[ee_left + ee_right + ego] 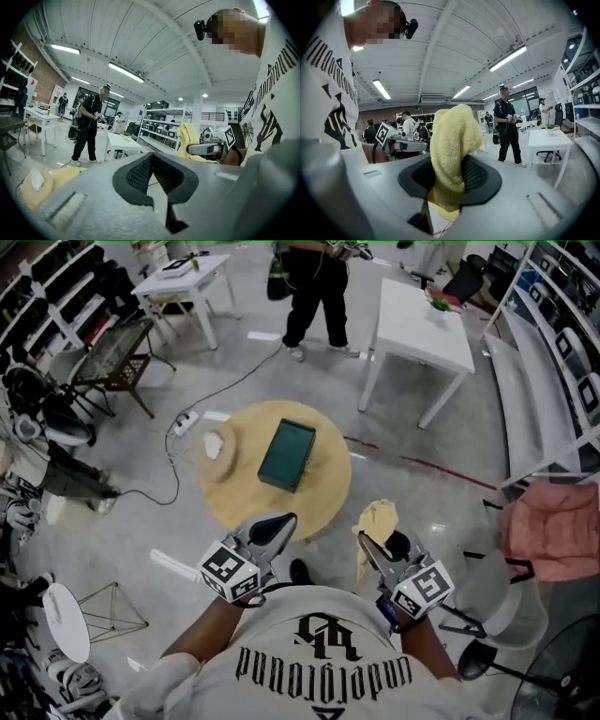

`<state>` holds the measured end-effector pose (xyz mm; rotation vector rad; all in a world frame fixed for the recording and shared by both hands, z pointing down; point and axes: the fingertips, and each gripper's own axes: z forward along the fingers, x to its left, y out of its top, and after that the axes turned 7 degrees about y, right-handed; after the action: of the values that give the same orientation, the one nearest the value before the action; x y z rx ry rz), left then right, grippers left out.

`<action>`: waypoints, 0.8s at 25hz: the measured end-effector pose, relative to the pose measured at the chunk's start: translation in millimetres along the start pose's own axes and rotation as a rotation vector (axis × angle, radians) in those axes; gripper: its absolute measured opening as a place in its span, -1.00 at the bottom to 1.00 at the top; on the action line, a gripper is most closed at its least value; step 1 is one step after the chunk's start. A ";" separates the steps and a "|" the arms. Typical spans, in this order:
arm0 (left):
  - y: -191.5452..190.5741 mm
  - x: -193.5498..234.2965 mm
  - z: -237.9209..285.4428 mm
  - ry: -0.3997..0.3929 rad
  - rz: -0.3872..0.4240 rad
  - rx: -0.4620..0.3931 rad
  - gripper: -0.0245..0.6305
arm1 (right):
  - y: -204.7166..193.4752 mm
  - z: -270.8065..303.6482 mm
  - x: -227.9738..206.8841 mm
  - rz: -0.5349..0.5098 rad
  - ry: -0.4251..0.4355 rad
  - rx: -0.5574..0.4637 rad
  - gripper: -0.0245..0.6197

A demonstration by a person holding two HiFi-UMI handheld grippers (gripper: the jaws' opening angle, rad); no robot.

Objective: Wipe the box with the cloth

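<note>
- The white shirt (pixel 328 662) of the person holding the tools carries black gothic lettering, seen upside down in the head view. It appears to read "underground", with a monogram above it.
- Two grippers, each with one cube of black-and-white square markers: one cube (pixel 230 570) on the left, one (pixel 424 589) on the right.
- Left gripper (pixel 278 524): its own view shows the jaws pressed together with nothing between them (pixel 152 161). In the head view it sits over the near edge of the round table.
- Right gripper (pixel 368 542): its jaws pinch one yellow terry cloth (pixel 453 140), which rises in a bunched fold above the pads — in the head view the cloth (pixel 377 519) is off the table, over the floor just right of the table's edge.
- One box (pixel 288 454), flat, dark green and rectangular, lies near the middle of the round wooden table (pixel 234 495), well apart from both grippers. No label can be read on it.
- One small crumpled white thing (pixel 214 443) lies at the table's left side.
- Two white rectangular tables stand beyond, one (pixel 183 279) at upper left and one (pixel 422 332) at upper right.
- A person in black (pixel 314 292) stands between them.
</note>
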<state>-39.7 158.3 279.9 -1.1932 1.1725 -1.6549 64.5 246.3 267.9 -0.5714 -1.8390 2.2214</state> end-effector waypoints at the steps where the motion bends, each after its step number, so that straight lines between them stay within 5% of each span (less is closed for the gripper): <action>1: 2.7 9.0 1.2 0.006 0.000 -0.002 -0.91 | 2.4 9.0 -3.9 -0.001 0.005 -0.001 -0.53; 20: 8.2 112.4 -14.5 0.256 -0.080 -0.037 -0.91 | 13.8 127.1 -44.5 -0.015 0.224 0.072 -0.53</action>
<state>-83.1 55.0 298.8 -1.0855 1.3305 -1.8962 53.1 112.1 280.9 -0.7560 -1.6404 2.1068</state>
